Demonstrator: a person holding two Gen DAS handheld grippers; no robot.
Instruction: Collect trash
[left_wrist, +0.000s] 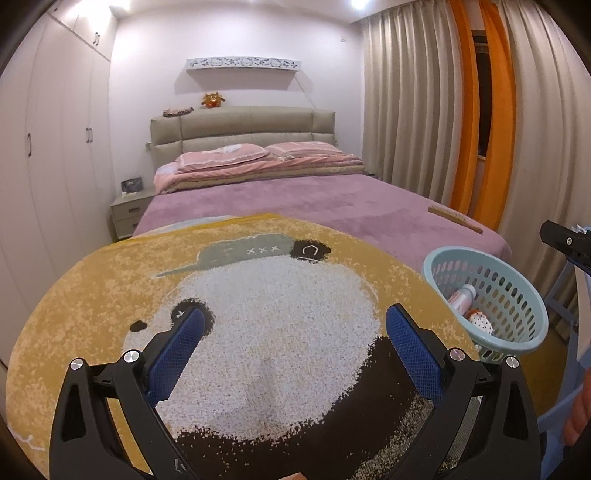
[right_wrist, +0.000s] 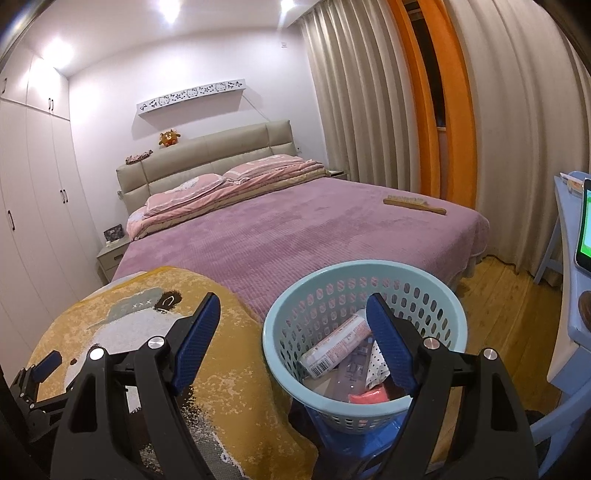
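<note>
**Both tongs open, trash in the basket**

The left tongs are wide open over the round panda rug, with nothing between the blue pads. The right tongs are wide open too and hold nothing. The light blue basket sits at about 5 o'clock in the right view, just beside the rug. Inside it lie a wrapped tube, a dotted wrapper and a pink piece. A wooden brush lies on the purple bed at 2 o'clock.

Basket of trash right of rug, bed behind both.
</note>
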